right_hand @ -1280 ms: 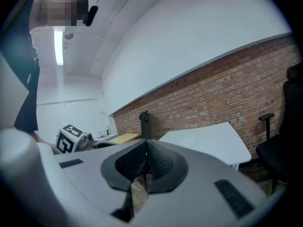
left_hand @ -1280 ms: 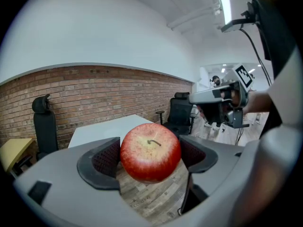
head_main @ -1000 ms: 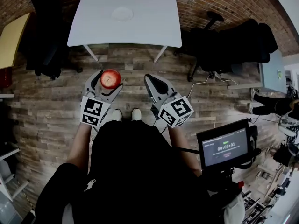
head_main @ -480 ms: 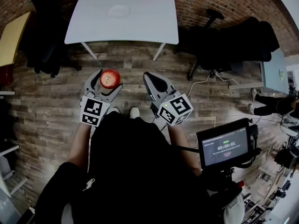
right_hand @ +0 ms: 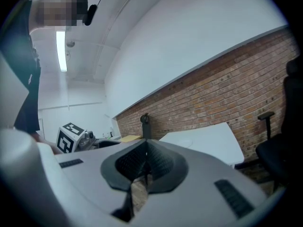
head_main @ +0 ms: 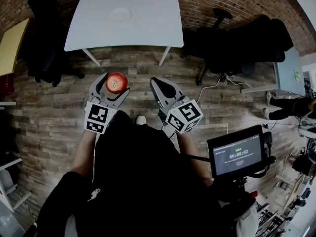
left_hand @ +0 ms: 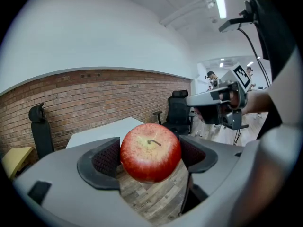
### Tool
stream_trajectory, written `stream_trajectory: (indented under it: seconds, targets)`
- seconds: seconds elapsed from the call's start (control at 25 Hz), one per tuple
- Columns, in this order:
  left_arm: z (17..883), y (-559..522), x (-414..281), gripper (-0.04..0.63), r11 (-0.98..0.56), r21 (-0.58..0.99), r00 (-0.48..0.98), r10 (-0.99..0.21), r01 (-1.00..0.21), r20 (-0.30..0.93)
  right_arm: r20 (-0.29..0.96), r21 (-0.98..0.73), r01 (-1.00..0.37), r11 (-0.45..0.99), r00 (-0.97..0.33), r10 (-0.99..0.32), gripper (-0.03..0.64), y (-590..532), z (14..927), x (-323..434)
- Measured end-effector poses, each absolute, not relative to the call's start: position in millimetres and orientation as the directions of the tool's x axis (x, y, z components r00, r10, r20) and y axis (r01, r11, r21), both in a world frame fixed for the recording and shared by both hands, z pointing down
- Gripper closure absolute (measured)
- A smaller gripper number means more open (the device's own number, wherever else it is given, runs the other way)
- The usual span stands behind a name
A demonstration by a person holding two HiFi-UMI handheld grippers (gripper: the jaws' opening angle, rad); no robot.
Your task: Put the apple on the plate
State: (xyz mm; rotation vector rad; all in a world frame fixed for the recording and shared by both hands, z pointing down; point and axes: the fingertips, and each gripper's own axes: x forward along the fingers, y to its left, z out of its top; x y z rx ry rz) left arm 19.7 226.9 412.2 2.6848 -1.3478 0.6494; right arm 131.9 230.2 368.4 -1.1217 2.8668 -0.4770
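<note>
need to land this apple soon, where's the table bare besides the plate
The white table is bare all around the plate; the widest free patch lies between the plate and the edge by the black office chair. Crowding is off the table, where dark furniture flanks both ends.

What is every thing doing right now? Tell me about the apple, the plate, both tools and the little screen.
apple: held in the air between the left tool's jaws, stem showing.
left tool: shut on the apple.
right tool: shut, with nothing in it.
plate: empty, lying flat on the white table.
screen: switched on, showing a timer.
</note>
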Motion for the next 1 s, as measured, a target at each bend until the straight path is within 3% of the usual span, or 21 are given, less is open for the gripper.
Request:
stream_trajectory:
  seconds: [1.0]
  targets:
    - [422.6, 202.6, 18.7, 0.198, -0.612, -0.110, 0.524, -0.745, -0.783, 0.413, 0.117, -0.309, -0.659, 0.686, -0.742, -0.660, 0.614, 204.8, 382.9, 135.2]
